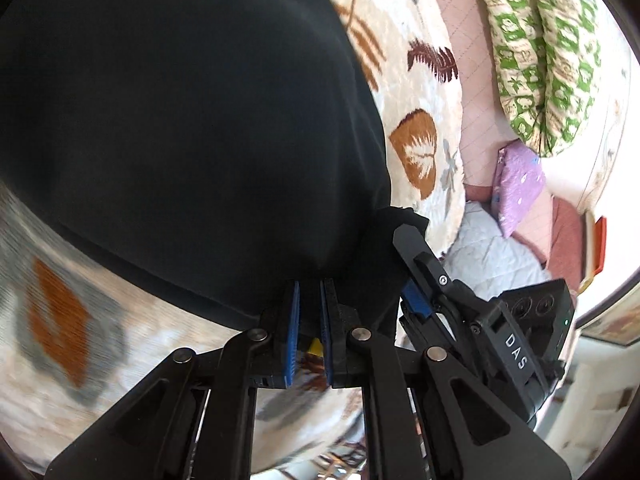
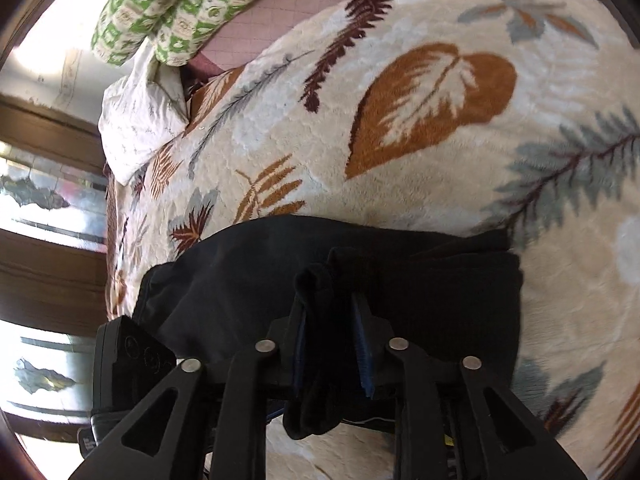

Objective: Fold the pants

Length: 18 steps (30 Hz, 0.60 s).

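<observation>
The black pants [image 1: 180, 128] lie on a cream plush blanket [image 2: 440, 160] printed with brown, maroon and grey leaves, spread over a bed. In the left wrist view the dark cloth fills most of the upper left, and its near edge runs down into the left gripper [image 1: 310, 320], whose blue-padded jaws are clenched on that hem. Just to its right the right gripper [image 1: 416, 280] reaches in beside it, a bunch of the same cloth at its tip.

From the right wrist view the pants lie as a folded dark band across the near part of the blanket. A fold of cloth hangs between the right gripper's jaws, which stand a little apart; the right pad shows clear of the cloth, so the grip looks released.

Farther off lie a green-and-cream patterned quilt [image 2: 180, 4], a pink quilted sheet [image 1: 472, 92], a lilac pillow [image 1: 516, 184] and a white pillow [image 2: 140, 120]. Dark wooden window frames [image 2: 48, 256] stand at the left.
</observation>
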{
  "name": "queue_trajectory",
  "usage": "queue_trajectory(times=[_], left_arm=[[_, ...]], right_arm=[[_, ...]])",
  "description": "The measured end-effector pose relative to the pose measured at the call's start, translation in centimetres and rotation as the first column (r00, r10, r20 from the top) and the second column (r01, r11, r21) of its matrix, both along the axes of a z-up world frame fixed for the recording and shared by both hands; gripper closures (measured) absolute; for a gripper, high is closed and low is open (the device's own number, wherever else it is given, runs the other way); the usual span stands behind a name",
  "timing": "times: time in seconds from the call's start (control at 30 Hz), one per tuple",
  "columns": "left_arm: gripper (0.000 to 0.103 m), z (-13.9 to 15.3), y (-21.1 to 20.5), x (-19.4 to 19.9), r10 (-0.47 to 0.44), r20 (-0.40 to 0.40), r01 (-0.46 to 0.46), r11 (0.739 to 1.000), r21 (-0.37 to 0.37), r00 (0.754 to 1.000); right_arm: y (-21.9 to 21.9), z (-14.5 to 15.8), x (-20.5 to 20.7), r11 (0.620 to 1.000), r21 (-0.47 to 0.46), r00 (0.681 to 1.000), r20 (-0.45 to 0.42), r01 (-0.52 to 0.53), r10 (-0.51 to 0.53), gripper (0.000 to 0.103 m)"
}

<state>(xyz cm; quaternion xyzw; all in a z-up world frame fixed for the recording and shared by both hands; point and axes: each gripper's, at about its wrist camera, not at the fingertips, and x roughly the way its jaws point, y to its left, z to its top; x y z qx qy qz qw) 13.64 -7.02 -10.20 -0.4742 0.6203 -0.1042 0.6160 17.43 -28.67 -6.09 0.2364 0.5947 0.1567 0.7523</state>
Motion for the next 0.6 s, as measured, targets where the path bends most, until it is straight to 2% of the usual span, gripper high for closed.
queue_trajectory(times=[0.13,0.23,0.3,0.33,0.43,0.53,0.6], left_arm=[[0.095,1.3,0.0,0.2,-0.08,0.042,0.075,0.992,0.101,0.996],[0.095,2.2,-0.3,0.1,-0.124,0.063,0.115,0.984,0.139,0.99],[0.095,3.0,-0.4,0.1,-0.151,0.08,0.137,0.977,0.161,0.985],[0.095,3.3,-0.4,0.1,-0.156,0.088,0.139,0.975,0.172,0.984],[0.095,4.5,-0.2,0.3,-0.182,0.109,0.157,0.967,0.201,0.977],[0.094,5.6,0.6,0.3,-0.22,0.099,0.189,0.948,0.255,0.97],[0.094,6.5,1.9,0.5,-0.221,0.113,0.184,0.945,0.271,0.969]], right_arm=[[0.2,0.3,-0.4,0.999,0.026,1.0,0.005,0.029,-0.029,0.072],[-0.5,2.1,-1.5,0.996,0.072,0.997,0.064,0.049,-0.054,0.071],[-1.6,3.4,-2.9,0.991,0.109,0.991,0.099,0.075,-0.086,0.056],[-2.1,3.7,-3.4,0.99,0.114,0.989,0.109,0.087,-0.099,0.054],[-4.0,4.1,-6.2,0.983,0.136,0.982,0.125,0.122,-0.139,0.053],[-6.0,3.5,-9.3,0.97,0.179,0.975,0.113,0.168,-0.189,0.053],[-6.8,2.7,-11.1,0.964,0.191,0.973,0.096,0.187,-0.208,0.053]])
